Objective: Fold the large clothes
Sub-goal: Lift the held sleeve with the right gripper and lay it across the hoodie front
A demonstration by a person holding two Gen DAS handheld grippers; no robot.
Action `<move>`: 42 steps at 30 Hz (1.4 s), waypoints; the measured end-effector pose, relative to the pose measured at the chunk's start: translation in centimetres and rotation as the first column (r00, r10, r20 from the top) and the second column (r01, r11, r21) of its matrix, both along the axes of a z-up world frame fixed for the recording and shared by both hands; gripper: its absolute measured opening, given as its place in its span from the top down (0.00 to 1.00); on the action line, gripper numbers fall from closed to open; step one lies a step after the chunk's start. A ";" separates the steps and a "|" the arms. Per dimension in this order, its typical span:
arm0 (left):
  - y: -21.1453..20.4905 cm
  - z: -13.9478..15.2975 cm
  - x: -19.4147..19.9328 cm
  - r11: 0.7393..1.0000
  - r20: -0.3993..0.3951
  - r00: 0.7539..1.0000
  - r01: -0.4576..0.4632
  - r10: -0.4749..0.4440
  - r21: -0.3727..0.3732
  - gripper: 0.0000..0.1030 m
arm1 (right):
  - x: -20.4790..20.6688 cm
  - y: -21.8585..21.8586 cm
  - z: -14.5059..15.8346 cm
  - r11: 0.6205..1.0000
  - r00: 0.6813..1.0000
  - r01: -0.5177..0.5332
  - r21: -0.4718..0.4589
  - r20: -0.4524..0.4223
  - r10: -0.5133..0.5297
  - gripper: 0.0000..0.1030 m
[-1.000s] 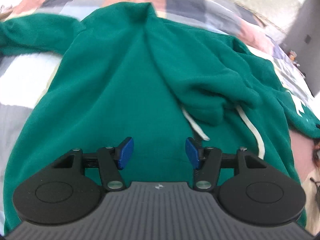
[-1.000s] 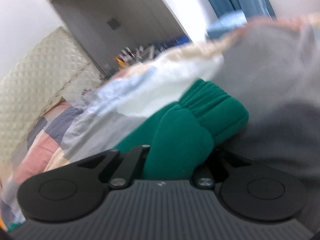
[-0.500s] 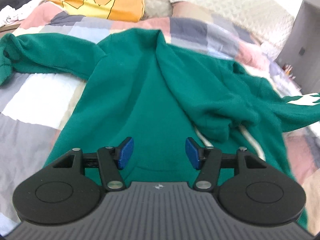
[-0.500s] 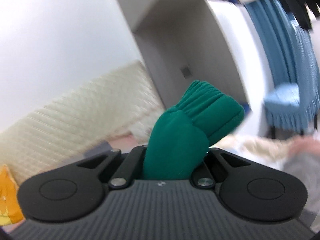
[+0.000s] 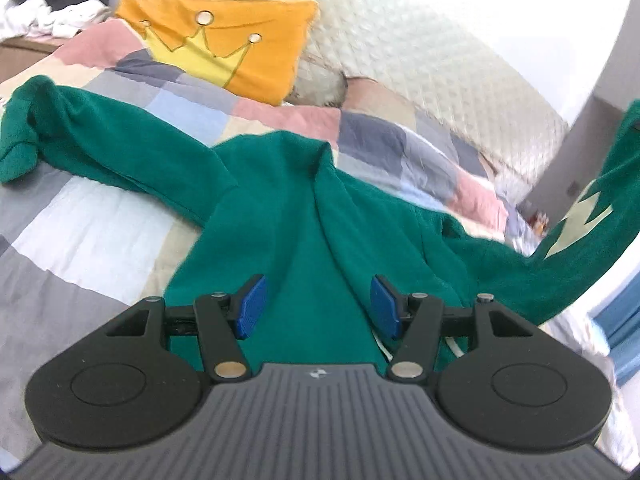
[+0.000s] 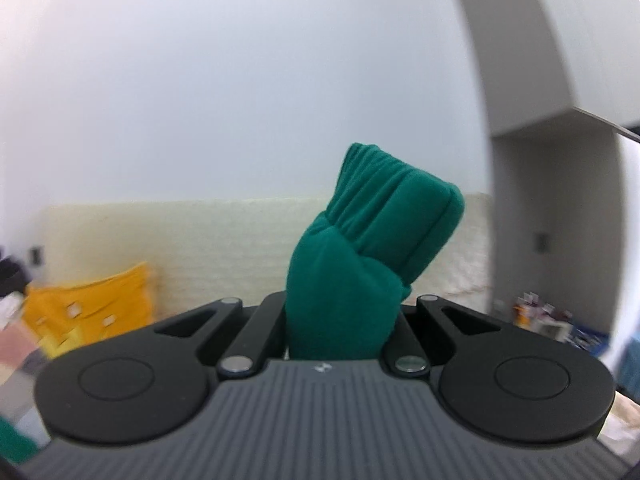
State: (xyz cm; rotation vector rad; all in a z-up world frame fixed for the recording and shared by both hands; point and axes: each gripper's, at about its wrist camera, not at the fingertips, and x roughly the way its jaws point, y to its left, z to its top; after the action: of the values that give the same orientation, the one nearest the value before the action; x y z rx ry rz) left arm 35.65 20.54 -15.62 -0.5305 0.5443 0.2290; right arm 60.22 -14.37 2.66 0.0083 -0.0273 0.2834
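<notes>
A soft green fleece hoodie (image 5: 280, 208) lies spread on the patchwork quilt (image 5: 92, 240), one sleeve stretched flat toward the crown-printed orange pillow (image 5: 224, 48). The left gripper (image 5: 316, 308) hovers above its body, blue pads spread and empty. The right gripper (image 6: 340, 320) pinches the ribbed cuff (image 6: 384, 216), bunched thick; a second ago it was low beside the quilt, now raised before the pale wall, its sleeve pulled taut.

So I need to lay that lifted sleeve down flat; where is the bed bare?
Bare quilt lies left of the hoodie body, below its spread sleeve. Crowded: the crown pillow behind the hoodie and clothes pile at far left.
</notes>
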 end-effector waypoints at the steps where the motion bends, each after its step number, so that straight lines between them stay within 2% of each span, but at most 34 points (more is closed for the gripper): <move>1: 0.3 0.1 -0.2 1.000 0.004 1.000 -0.005 0.005 0.003 0.39 | -0.5 1.6 -0.4 0.999 1.000 -0.025 -0.020 -0.001 0.025 0.94; 4: 1.3 0.5 -0.8 1.000 0.024 1.000 -0.016 0.016 -0.014 0.39 | -2.3 6.9 -2.9 0.987 0.991 -0.133 -0.094 -0.022 0.131 0.94; 9: 3.7 0.3 -1.6 0.994 0.030 0.997 -0.064 0.066 -0.086 0.39 | -5.6 14.2 -10.3 0.933 0.951 -0.302 -0.195 -0.127 0.282 0.93; 15: 6.7 -0.9 -2.1 0.976 0.029 0.992 -0.114 0.121 -0.186 0.39 | -8.9 19.1 -19.1 0.881 0.879 -0.432 -0.192 -0.307 0.364 0.93; 18: 7.6 -1.5 -2.1 0.969 0.035 0.991 -0.116 0.127 -0.219 0.39 | -11.3 21.2 -21.6 0.857 0.843 -0.477 -0.192 -0.376 0.385 0.92; 20: 7.9 -1.8 -1.7 0.965 0.035 0.992 -0.108 0.120 -0.238 0.39 | -11.5 21.9 -23.2 0.854 0.823 -0.488 -0.181 -0.421 0.381 0.91; 23: 8.0 -2.0 -1.1 0.960 0.056 0.993 -0.087 0.105 -0.265 0.39 | -11.5 22.3 -24.1 0.853 0.796 -0.496 -0.163 -0.477 0.372 0.90; 25: 7.7 -2.0 -0.9 0.963 0.066 0.993 -0.078 0.098 -0.257 0.39 | -11.4 22.5 -24.4 0.848 0.770 -0.512 -0.139 -0.512 0.381 0.88; 26: 7.6 -1.9 -0.9 0.965 0.075 0.993 -0.071 0.093 -0.251 0.39 | -11.4 22.4 -24.4 0.845 0.753 -0.522 -0.121 -0.532 0.388 0.83; 27: 7.4 -1.7 -1.0 0.966 0.084 0.993 -0.064 0.087 -0.249 0.39 | -11.5 22.6 -24.5 0.842 0.738 -0.529 -0.105 -0.547 0.395 0.66; 29: 7.2 -1.3 -1.3 0.969 0.115 0.990 -0.050 0.080 -0.242 0.39 | -11.4 22.0 -25.2 0.841 0.717 -0.536 -0.068 -0.563 0.411 0.47; 30: 7.1 -1.0 -1.4 0.971 0.130 0.988 -0.047 0.080 -0.236 0.39 | -11.7 21.6 -25.4 0.842 0.707 -0.537 -0.050 -0.571 0.417 0.42; 33: 6.5 -0.4 -1.9 0.975 0.165 0.984 -0.027 0.064 -0.219 0.40 | -12.6 19.8 -25.0 0.826 0.667 -0.563 0.015 -0.581 0.465 0.42; 36: 5.6 0.0 -2.0 0.979 0.185 0.983 0.019 0.020 -0.204 0.40 | -14.1 18.1 -24.4 0.817 0.658 -0.575 0.032 -0.576 0.485 0.42; 39: 4.2 0.1 -1.7 0.979 0.182 0.982 0.078 -0.044 -0.189 0.42 | -15.3 15.6 -23.7 0.825 0.660 -0.558 0.089 -0.554 0.507 0.42; 42: 2.1 -0.2 -1.1 0.978 0.154 0.982 0.138 -0.114 -0.159 0.53 | -15.7 13.2 -23.3 0.851 0.687 -0.512 0.118 -0.537 0.489 0.42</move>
State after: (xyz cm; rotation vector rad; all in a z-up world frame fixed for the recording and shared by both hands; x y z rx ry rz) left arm 34.59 22.64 -15.86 -0.6695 0.4570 0.0226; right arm 44.55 -1.14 -20.68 0.0572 0.5744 0.8322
